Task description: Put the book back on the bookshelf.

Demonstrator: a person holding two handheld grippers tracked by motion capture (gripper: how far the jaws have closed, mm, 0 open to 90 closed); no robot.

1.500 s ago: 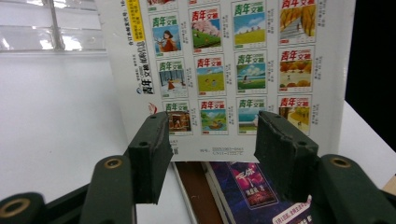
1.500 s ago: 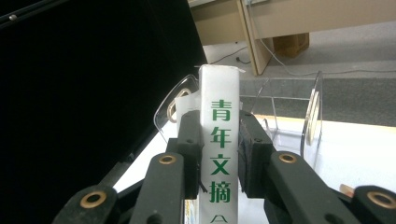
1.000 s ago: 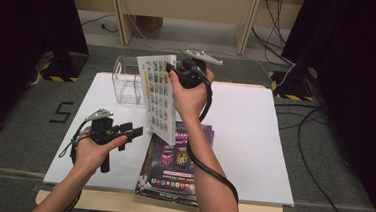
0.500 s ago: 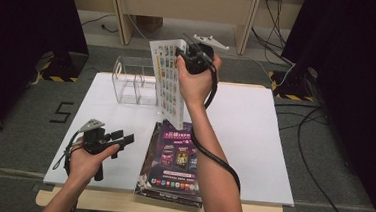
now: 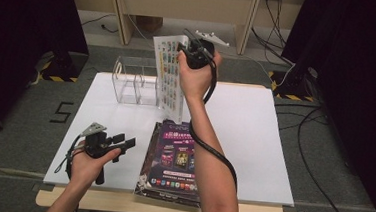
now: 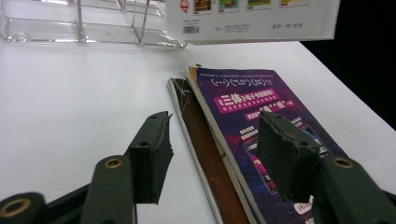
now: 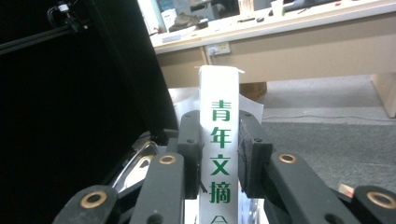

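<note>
Magazine lifted, rack not yet reached

High view: right claw [image 5: 187, 47] clamps a white magazine [image 5: 169, 74] above the clear rack [image 5: 130, 82].
Left gripper view: left claw [image 6: 212, 156] gapes empty beside the stack [image 6: 243, 126] on the tabletop [image 6: 70, 107].
Right gripper view: pads [image 7: 252, 154] pinch its spine; filing remains.

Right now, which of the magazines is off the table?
The white-covered magazine, clamped by its spine in the right gripper and hanging upright beside the clear rack. The purple-covered magazine and those under it lie flat in a stack.
</note>
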